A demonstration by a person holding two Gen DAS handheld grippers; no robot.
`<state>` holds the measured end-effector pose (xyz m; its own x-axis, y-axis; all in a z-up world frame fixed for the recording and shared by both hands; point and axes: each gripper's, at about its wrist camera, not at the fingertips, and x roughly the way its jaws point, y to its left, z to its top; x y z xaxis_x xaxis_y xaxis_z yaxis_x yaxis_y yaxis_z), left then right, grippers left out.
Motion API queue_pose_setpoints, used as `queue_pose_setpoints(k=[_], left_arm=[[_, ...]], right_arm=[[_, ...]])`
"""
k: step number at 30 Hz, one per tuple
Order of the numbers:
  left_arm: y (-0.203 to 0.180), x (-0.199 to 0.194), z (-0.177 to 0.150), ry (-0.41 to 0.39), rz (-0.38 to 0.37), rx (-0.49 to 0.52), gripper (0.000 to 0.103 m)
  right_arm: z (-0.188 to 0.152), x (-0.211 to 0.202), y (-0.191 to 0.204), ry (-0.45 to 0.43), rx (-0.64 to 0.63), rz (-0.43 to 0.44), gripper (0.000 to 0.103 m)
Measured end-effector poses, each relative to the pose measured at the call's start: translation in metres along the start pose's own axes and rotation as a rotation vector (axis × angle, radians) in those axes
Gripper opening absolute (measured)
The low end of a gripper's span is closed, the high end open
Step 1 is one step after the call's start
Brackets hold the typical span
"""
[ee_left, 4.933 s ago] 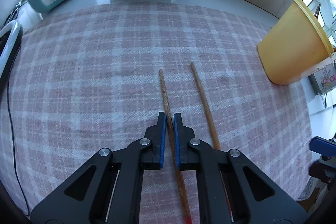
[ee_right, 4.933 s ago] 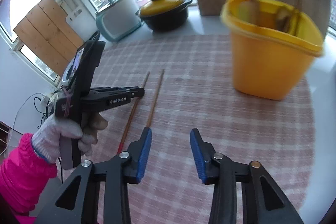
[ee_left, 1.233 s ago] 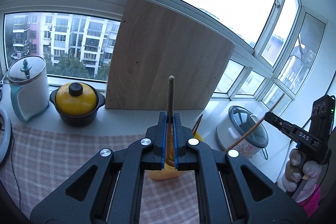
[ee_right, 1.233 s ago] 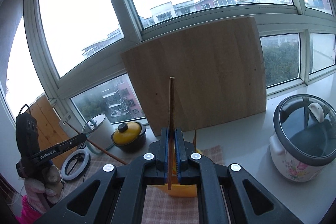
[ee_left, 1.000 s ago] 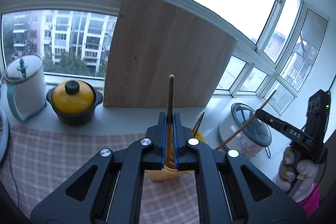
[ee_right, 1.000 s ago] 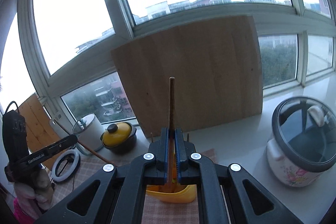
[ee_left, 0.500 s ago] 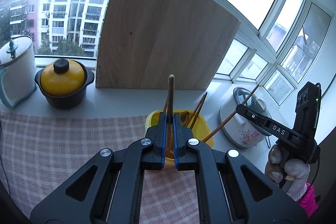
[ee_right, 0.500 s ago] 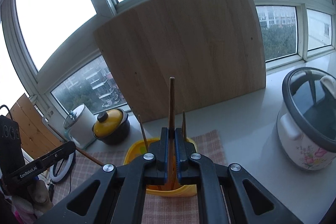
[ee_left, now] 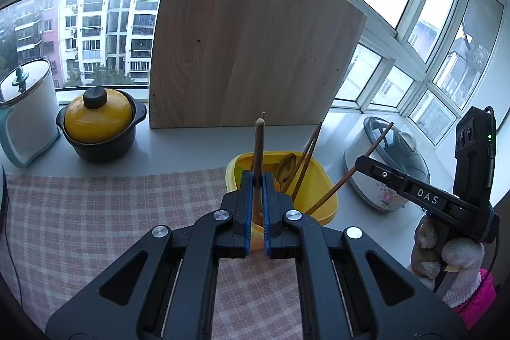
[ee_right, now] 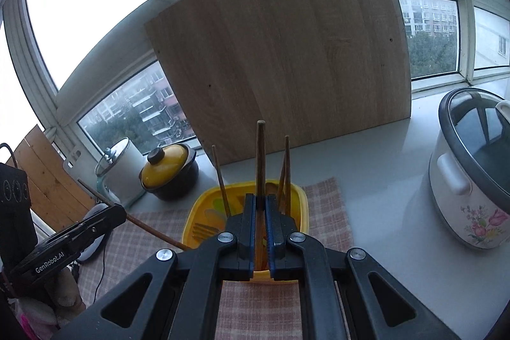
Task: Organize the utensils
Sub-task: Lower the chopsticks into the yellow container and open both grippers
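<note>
The left gripper point(ee_left: 257, 203), seen from its own wrist camera, has its blue-padded jaws clamped on a wooden chopstick point(ee_left: 258, 148). This chopstick stands nearly upright between the pads, its blunt top above them and its lower end out of sight behind the jaws. The right gripper point(ee_right: 262, 219) is likewise closed on a second chopstick point(ee_right: 260, 155), also held close to vertical in its own view.

Just beyond both sets of jaws, and lower, sits the yellow utensil bin point(ee_left: 322, 177) on a pink checked cloth point(ee_left: 95, 212). Both grippers point down towards its open mouth. Each chopstick's long axis runs roughly top to bottom, so the lower end appears aimed into the bin, which suits a drop straight down. Seen from the left camera, the right gripper's chopstick slants steeply with its lower end at the bin's near right corner; whether it is already inside the rim cannot be told. From the right camera, the left gripper's chopstick reaches the bin's near left edge in the same way. Neither hand looks clearly nearer.

Inside the bin stand more chopsticks point(ee_right: 287, 174), a wooden spoon point(ee_left: 287, 168) and a fork point(ee_right: 204, 230). Farther back, a wooden board point(ee_left: 248, 47) leans against the window.
</note>
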<state>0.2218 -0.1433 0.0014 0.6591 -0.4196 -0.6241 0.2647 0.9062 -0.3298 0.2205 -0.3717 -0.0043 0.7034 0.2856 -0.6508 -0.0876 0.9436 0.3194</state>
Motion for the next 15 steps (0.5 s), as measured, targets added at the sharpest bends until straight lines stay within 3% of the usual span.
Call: queue_pose_setpoints(k=[11,13,15], left_arm=[[-0.002,-0.004,-0.002,-0.005,0.003,0.016,0.003],[-0.002,-0.006,-0.003,-0.006,0.008,0.021,0.003],[-0.002,-0.008,-0.004,-0.006,0.014,0.026,0.005]], right_arm=[[-0.007,-0.002,0.009,0.01,-0.041,-0.013,0.008],[-0.008,-0.003,0.011,0.011,-0.051,-0.016,0.019],[-0.01,-0.006,0.015,0.002,-0.07,-0.03,0.023]])
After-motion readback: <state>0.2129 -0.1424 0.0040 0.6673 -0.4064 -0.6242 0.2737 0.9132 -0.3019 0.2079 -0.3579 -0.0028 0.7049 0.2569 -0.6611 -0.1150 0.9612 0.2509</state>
